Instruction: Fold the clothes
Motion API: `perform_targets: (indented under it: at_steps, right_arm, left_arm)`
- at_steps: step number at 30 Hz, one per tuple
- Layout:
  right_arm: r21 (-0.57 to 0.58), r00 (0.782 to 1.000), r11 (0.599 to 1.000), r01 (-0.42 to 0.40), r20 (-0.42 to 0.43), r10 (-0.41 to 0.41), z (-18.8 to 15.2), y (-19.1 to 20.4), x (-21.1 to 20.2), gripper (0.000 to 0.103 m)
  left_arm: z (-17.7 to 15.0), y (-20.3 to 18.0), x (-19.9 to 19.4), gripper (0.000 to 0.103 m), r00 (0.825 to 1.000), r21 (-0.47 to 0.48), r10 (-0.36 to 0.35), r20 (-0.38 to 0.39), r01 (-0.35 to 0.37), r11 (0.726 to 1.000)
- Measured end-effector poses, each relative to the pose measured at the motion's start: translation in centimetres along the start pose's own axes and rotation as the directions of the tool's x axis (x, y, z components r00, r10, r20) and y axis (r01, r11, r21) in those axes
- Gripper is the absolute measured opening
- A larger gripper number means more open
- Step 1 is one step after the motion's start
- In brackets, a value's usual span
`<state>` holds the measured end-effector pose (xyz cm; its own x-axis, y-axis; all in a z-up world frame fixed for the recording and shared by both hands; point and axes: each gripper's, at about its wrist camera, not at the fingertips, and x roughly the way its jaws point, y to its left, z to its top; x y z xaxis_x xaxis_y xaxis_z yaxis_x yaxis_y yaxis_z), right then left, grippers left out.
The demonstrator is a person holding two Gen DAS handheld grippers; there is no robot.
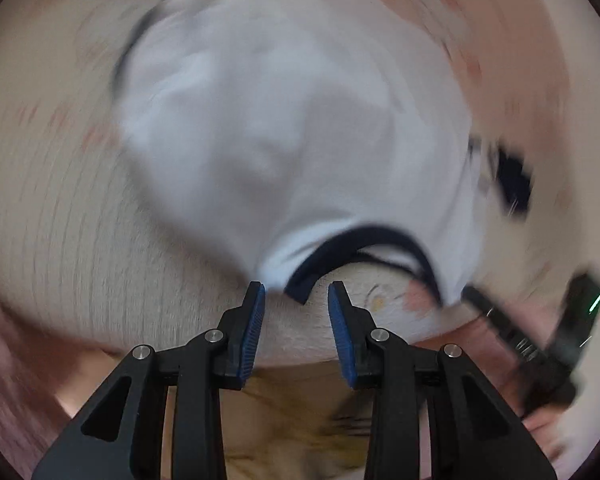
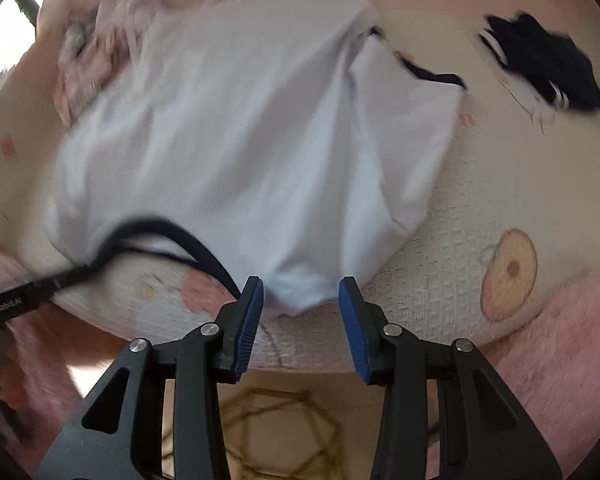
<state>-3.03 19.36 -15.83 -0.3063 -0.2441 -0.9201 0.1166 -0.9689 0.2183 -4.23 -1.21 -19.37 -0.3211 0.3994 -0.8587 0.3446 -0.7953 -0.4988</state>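
Garment: I see a white shirt (image 2: 236, 128) with a dark navy neckline trim (image 2: 168, 232) lying on the bed cover (image 2: 480, 184). It is partly folded, with one side panel turned over along a crease.
Garment position: the shirt's near edge lies just ahead of both grippers, close to the bed's front edge.
Left gripper (image 1: 296, 300): I read the jaws as standing partly apart. No cloth sits between the blue pads (image 1: 256, 320). The tips hover just beside the neckline trim (image 1: 364, 240) and the white shirt (image 1: 284, 120); I cannot tell whether the left tip touches the fabric.
Right gripper (image 2: 300, 300): jaws partly apart. A corner of white cloth hangs between the tips, and I see no pad (image 2: 250, 320) pressing on it.
Surface: the bed cover is cream with peach and yellow round prints; a pink fuzzy blanket (image 2: 560, 340) lies at its near edge.
Other item: a dark navy cloth (image 2: 540, 64) lies apart from the shirt, at the far right.
Image quality: the left wrist view is heavily blurred.
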Motion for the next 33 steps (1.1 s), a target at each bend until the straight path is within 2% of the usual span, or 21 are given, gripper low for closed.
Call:
perform_targets:
  at_steps: [3,6,7,9,10,12,15,16,17,19,21,23,26,28,29,33]
  right_arm:
    - [0.063,1.000,0.998,-0.006,0.028,0.005,0.3,-1.4,-0.6,0.040]
    - [0.101,1.000,0.995,0.015,-0.008,-0.015,0.0,-2.0,0.0,0.040]
    - [0.104,1.000,0.994,0.016,-0.010,-0.015,0.0,-2.0,0.2,0.040]
    - [0.111,1.000,0.994,0.018,-0.013,-0.017,-0.1,-2.0,0.4,0.040]
    - [0.112,1.000,0.993,0.022,-0.014,-0.020,-0.2,-2.0,0.5,0.040]
    - [0.108,0.999,0.993,0.050,-0.006,-0.050,-0.2,-1.8,0.6,0.040]
    - [0.031,0.986,0.986,0.165,0.034,-0.166,-0.5,-0.5,0.3,0.040]
    - [-0.003,0.980,0.981,0.192,0.054,-0.192,-0.6,0.2,0.2,0.040]
    - [-0.023,0.981,0.983,0.183,0.066,-0.181,-0.7,0.8,0.2,0.040]
    - [-0.055,0.983,0.985,0.166,0.085,-0.161,-1.0,1.6,0.1,0.040]
    - [-0.045,0.986,0.988,0.149,0.087,-0.145,-1.7,1.1,-0.1,0.040]
    - [-0.024,0.987,0.989,0.143,0.081,-0.141,-1.6,0.3,-0.2,0.040]
    - [-0.001,0.990,0.991,0.134,0.050,-0.134,-1.4,-0.1,0.3,0.040]
    - [0.011,0.991,0.991,0.132,0.030,-0.132,-1.7,-0.5,0.4,0.040]
    - [0.015,0.990,0.991,0.136,0.023,-0.136,-1.8,-0.6,0.5,0.040]
    - [0.007,0.983,0.983,0.182,-0.003,-0.182,-2.5,-1.0,0.7,0.040]
  left_arm:
    - [0.0,1.2,-1.4,0.035,0.998,-0.039,0.017,0.061,-0.014,0.999]
    - [0.5,2.0,-2.4,0.046,0.994,-0.071,0.027,0.105,-0.020,0.997]
    - [0.6,2.3,-2.2,0.047,0.995,-0.082,0.006,0.099,0.003,0.997]
    - [0.9,2.7,-0.9,0.047,0.996,-0.105,-0.083,0.044,0.088,0.991]
    - [0.2,1.8,0.2,0.047,0.995,-0.110,-0.102,0.021,0.103,0.989]
    - [-0.1,1.1,1.2,0.045,0.996,-0.095,-0.092,0.001,0.092,0.991]
    - [-0.3,-0.9,1.5,0.045,0.995,-0.061,-0.089,0.053,0.092,0.994]
    - [-0.1,-1.0,1.8,0.044,0.994,-0.065,-0.084,0.066,0.088,0.994]
    - [0.0,-1.0,2.1,0.043,0.994,-0.072,-0.080,0.069,0.085,0.994]
    - [0.4,-0.7,2.4,0.043,0.989,-0.116,-0.123,0.083,0.133,0.984]
    - [0.2,0.4,2.4,0.043,0.973,-0.189,-0.213,0.083,0.226,0.956]
    - [0.0,1.3,2.3,0.043,0.965,-0.245,-0.251,0.083,0.263,0.933]
    - [-0.7,1.8,2.3,0.040,0.970,-0.257,-0.233,0.071,0.243,0.935]
    - [-0.9,0.8,2.1,0.011,0.989,-0.189,-0.140,0.053,0.148,0.971]
    - [-0.9,0.2,2.1,0.009,0.996,-0.143,-0.082,0.040,0.087,0.986]
    - [-2.1,-1.0,1.2,0.008,1.000,-0.072,0.013,0.025,-0.011,0.997]
